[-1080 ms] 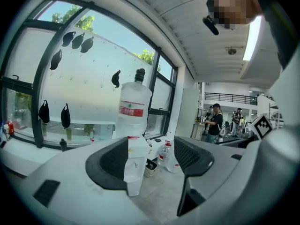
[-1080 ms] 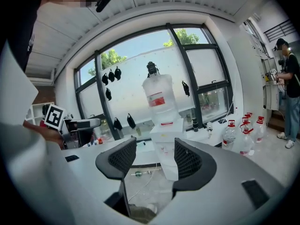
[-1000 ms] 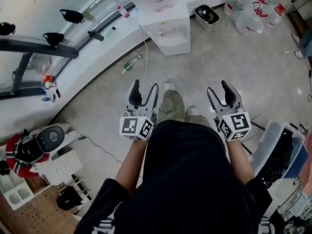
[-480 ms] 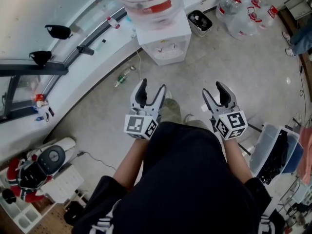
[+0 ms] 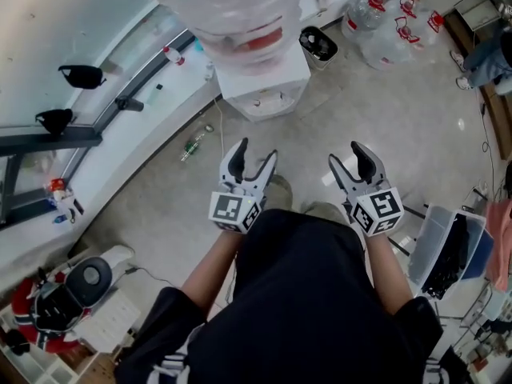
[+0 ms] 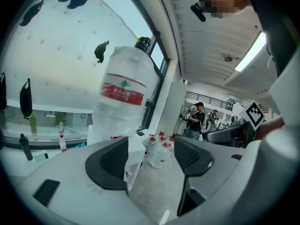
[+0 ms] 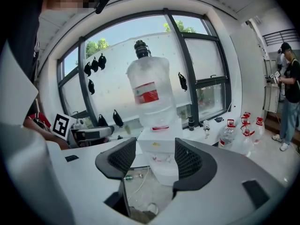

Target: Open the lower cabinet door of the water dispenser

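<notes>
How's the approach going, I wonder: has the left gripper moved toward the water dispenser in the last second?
Yes. In the head view the left gripper is closer to the water dispenser, with less floor showing between them.

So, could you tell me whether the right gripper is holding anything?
No, the right gripper has its jaws apart and empty, with the water dispenser well beyond them.

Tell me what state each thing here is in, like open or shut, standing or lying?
Left gripper: jaws open, empty.
Right gripper: jaws open, empty.
Water dispenser: upright, shut as far as I can see.
Big bottle: upside down on the dispenser.
Floor jugs: standing upright.
Small green bottle: lying on the floor.
</notes>
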Action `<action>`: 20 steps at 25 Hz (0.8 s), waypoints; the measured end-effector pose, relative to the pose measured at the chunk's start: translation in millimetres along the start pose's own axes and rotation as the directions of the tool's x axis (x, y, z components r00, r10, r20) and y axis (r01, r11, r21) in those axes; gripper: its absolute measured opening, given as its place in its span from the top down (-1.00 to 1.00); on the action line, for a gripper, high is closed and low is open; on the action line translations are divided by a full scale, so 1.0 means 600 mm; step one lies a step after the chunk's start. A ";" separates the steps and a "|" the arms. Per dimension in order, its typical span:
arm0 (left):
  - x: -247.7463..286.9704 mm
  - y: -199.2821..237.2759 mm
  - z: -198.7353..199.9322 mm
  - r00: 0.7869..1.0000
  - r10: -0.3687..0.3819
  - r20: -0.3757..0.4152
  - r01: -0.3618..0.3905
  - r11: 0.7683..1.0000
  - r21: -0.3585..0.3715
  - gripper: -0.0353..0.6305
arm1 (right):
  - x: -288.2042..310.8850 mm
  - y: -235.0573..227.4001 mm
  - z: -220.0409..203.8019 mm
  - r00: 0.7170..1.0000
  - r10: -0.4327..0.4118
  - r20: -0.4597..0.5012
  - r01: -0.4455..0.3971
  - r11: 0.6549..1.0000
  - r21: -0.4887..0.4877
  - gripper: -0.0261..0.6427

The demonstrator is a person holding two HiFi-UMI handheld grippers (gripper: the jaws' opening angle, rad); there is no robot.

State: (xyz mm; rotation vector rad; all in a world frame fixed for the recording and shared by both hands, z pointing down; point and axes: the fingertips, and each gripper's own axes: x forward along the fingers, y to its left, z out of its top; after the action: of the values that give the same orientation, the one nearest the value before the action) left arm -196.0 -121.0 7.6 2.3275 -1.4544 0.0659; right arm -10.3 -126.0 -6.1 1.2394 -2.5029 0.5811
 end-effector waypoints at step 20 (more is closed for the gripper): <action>0.072 0.014 -0.343 0.977 0.205 -0.067 -0.207 0.978 -0.022 0.04 | 0.139 -0.139 -0.382 0.987 0.154 -0.041 -0.151 0.987 0.051 0.24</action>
State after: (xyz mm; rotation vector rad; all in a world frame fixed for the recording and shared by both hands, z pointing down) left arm -149.2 -88.8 210.6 2.1240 -1.6473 0.1740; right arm 25.0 -120.9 249.1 1.0444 -2.5754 0.7015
